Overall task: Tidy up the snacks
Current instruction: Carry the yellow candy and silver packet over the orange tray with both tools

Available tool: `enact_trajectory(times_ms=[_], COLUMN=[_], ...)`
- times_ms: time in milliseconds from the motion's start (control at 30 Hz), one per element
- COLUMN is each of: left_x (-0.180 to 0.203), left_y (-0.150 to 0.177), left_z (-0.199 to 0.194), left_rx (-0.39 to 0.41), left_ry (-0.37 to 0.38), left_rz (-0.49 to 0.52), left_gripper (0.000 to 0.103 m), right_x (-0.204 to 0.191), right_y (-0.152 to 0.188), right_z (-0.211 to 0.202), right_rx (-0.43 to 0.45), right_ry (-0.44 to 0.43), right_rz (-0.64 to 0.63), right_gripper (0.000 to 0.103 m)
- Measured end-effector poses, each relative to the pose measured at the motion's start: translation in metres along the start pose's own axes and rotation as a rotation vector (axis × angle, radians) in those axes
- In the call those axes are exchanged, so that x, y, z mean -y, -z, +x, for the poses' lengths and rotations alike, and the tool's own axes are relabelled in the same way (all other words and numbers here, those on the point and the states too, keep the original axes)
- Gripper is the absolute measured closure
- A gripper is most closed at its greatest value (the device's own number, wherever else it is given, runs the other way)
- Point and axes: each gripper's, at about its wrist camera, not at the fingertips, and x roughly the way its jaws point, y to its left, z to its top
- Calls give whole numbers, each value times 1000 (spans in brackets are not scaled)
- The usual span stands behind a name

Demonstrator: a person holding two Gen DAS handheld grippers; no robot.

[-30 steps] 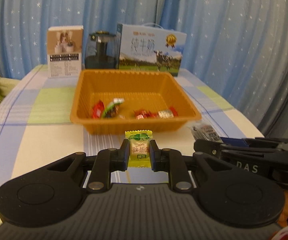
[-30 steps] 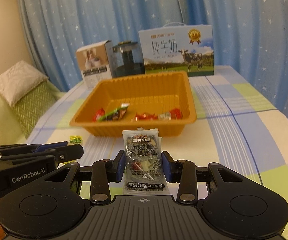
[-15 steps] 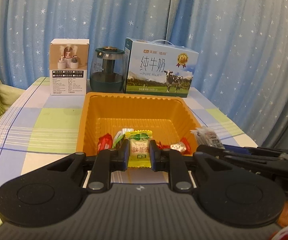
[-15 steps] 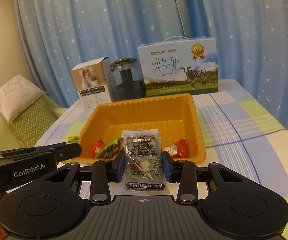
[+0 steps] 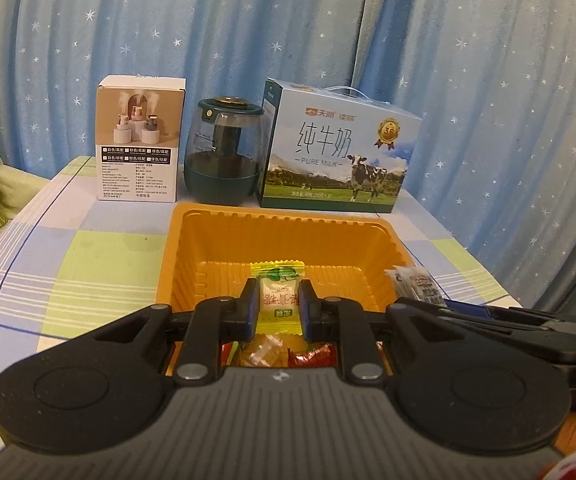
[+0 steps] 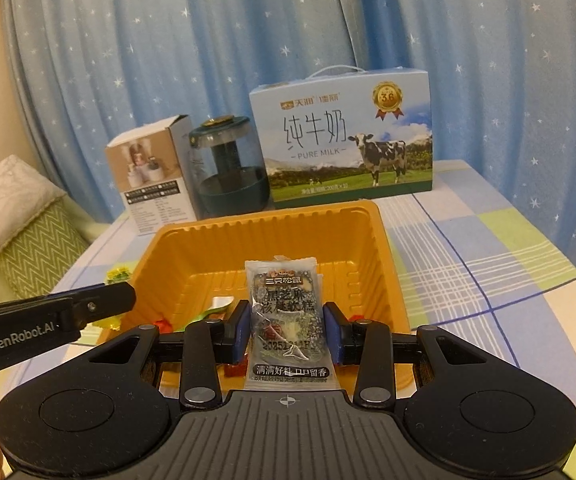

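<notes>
The left gripper [image 5: 277,305] clamps a yellow candy [image 5: 278,299] and the right gripper [image 6: 286,327] clamps a black snack packet [image 6: 286,322], both held over the near end of the orange tray [image 5: 216,240]. Loose wrapped candies [image 5: 276,354] lie in the tray below. Behind it on the checked surface [image 5: 88,256] stand 3 things: a white box [image 5: 139,140], a dark jar [image 5: 224,152] and a milk carton [image 5: 335,152].
</notes>
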Motion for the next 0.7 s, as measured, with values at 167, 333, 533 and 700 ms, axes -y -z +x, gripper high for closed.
enact_trajectory(times_ms=[167,333,533,700], left_x=[-6,-12,-17,-17], left_y=[-6,-9,-10,-11], left_z=[12,23,37,48], left_rx=[0,-11,-31,-43], left_ry=[-7,-14,-15,-12], left_rz=[-9,-10,-10,-4], left_gripper=[85,85,85,85], right_x=[-2,-3,5,8], right_y=[-8,-10,-12,-13], right_z=[17,32,46,54], right_rx=[-3,-16,-33,-43], right_ry=[-3,1,13,9], right_rz=[2,-8,16,30], right_gripper=[64,64,64,64])
